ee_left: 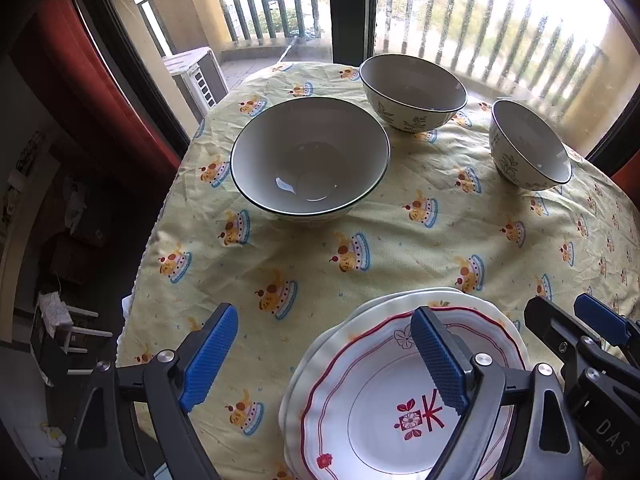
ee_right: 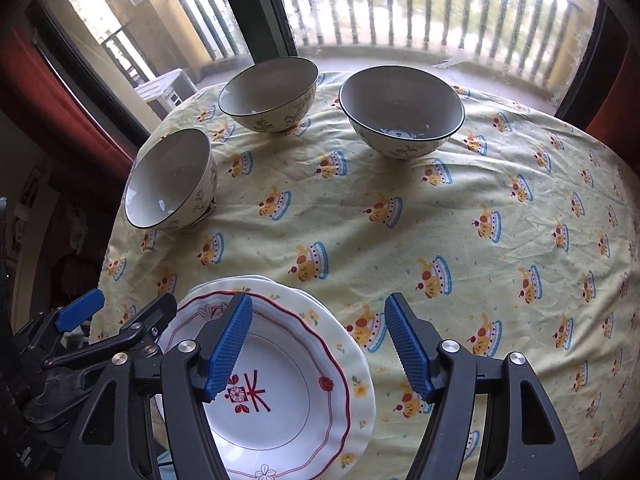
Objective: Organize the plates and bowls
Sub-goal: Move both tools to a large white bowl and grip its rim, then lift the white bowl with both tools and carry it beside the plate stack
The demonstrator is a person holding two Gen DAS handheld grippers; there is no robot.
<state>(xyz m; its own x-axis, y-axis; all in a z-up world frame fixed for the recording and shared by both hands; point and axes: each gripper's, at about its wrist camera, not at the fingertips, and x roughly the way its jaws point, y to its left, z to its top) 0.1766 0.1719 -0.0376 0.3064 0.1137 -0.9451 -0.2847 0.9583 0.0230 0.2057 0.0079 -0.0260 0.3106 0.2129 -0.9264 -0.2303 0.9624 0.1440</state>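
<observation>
Three floral bowls stand on the yellow tablecloth. In the left wrist view the big bowl (ee_left: 310, 158) is at centre, a second bowl (ee_left: 413, 90) behind it and a third bowl (ee_left: 530, 146) at right. In the right wrist view the bowls stand at left (ee_right: 170, 180), back middle (ee_right: 268, 94) and back right (ee_right: 401, 110). A stack of plates (ee_left: 380, 412) with a red-rimmed plate (ee_right: 280, 392) on top lies near the front edge. My left gripper (ee_left: 324, 358) is open, one finger over the plate stack. My right gripper (ee_right: 318, 346) is open beside and over the stack, holding nothing.
The round table's cloth (ee_right: 500, 208) drops off at the left edge (ee_left: 160, 240). A large window with balcony railing (ee_right: 400, 4) is behind the table. Red curtains (ee_left: 92, 92) hang at the left. Each gripper shows in the other's view: right (ee_left: 580, 332), left (ee_right: 116, 312).
</observation>
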